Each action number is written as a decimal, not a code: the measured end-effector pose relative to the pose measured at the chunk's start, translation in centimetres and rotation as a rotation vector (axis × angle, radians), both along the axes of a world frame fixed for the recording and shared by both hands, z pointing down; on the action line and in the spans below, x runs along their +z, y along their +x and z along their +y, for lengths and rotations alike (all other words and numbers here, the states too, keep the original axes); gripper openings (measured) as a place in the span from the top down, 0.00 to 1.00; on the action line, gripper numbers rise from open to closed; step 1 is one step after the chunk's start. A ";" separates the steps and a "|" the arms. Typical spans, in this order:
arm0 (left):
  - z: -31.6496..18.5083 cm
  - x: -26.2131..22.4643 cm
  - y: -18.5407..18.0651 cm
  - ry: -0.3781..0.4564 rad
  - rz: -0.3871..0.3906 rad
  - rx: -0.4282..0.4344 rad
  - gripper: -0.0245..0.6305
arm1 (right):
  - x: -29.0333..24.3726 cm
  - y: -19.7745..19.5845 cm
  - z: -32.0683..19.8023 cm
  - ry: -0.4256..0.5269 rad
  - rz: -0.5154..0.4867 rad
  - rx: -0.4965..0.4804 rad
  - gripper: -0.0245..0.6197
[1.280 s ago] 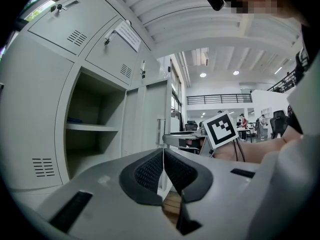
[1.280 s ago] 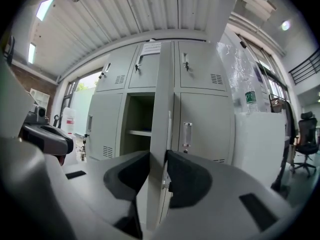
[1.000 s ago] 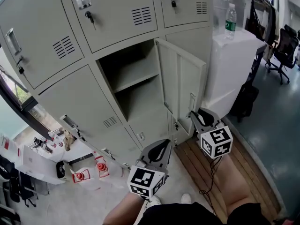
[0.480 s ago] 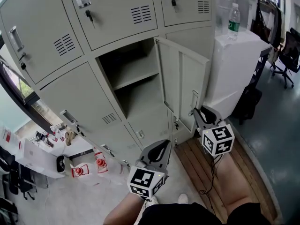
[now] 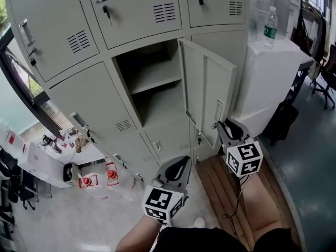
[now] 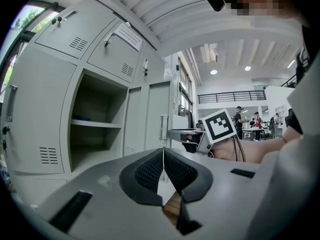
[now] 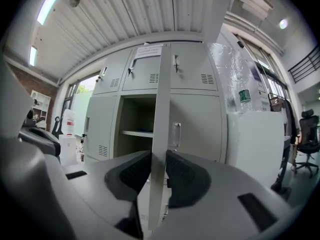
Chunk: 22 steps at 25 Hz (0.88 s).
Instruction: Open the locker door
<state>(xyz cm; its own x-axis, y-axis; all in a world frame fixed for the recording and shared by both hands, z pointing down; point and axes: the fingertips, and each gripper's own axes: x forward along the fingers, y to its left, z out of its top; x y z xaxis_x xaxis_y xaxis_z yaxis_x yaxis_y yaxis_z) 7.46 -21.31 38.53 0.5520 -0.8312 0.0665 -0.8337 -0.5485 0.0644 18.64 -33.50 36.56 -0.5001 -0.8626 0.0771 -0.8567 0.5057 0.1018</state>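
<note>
The grey locker door (image 5: 210,96) stands swung out from its open compartment (image 5: 152,83), which has one shelf inside. My right gripper (image 5: 223,127) is level at the door's free edge, below the handle (image 5: 218,112). In the right gripper view the door edge (image 7: 161,109) runs upright between the pads, with my right gripper (image 7: 159,169) shut on it; its jaws have just eased open a little with the edge still between them. My left gripper (image 5: 178,167) hangs lower, in front of the lockers, shut and empty (image 6: 162,156).
Closed lockers surround the open one. To the right of the door stands a white cabinet (image 5: 268,83) with a water bottle (image 5: 270,25) on top. A wooden platform (image 5: 220,182) lies under the right gripper. Small red-capped items (image 5: 100,177) sit on the floor at left.
Only the head view has drifted a little, sliding the lockers rightward in the picture. The door, the right gripper on its edge and the left gripper keep their places.
</note>
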 end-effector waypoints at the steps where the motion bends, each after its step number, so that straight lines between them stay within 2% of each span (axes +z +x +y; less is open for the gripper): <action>1: 0.1 0.1 0.1 -0.001 0.000 -0.010 0.93 | 0.0 0.0 0.1 0.001 -0.001 -0.009 0.74; 8: 1.5 0.4 -0.3 -0.009 -0.009 -0.079 0.93 | -0.4 0.0 1.6 0.034 -0.011 -0.023 0.75; 12: 2.1 0.4 -1.4 -0.012 -0.007 -0.115 0.93 | -1.2 -0.5 3.0 0.078 -0.017 -0.016 0.83; 14: 2.6 0.5 -2.1 -0.012 -0.004 -0.128 0.93 | -1.5 -1.4 3.8 0.078 -0.025 -0.038 0.87; 22: 5.2 0.4 -5.4 -0.013 -0.009 -0.134 0.93 | -1.2 -7.8 8.4 0.023 -0.043 -0.170 0.88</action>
<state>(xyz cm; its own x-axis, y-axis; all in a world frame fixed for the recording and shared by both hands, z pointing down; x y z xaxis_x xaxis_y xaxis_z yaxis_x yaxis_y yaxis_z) 2.10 -16.10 38.95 0.4357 -0.8963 0.0821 -0.8998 -0.4316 0.0629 10.85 -25.06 35.39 -0.6414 -0.7664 0.0338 -0.7627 0.6418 0.0803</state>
